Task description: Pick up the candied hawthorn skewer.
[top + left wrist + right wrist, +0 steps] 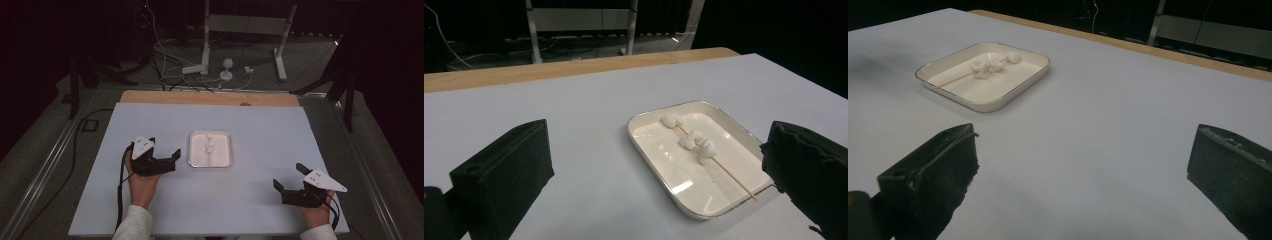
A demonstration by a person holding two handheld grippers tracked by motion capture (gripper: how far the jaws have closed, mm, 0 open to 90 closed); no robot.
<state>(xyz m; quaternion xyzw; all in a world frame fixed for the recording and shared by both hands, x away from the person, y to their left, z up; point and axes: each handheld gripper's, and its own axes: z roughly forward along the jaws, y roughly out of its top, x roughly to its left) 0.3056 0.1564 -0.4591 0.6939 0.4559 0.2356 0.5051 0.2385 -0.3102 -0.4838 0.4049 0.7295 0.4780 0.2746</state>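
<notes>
Skewer: thin wooden stick carrying three white marshmallow-like pieces, lying lengthwise in the tray. Tray: shallow, cream-coloured, rounded corners, resting near the middle of the counter, which is covered with a pale sheet. Left hand-held gripper: jaws spread wide, holding nothing, just beside the tray's left edge and pointing toward it. Right hand-held gripper: jaws spread wide, holding nothing, low over the counter's near right corner, well apart from the tray.
</notes>
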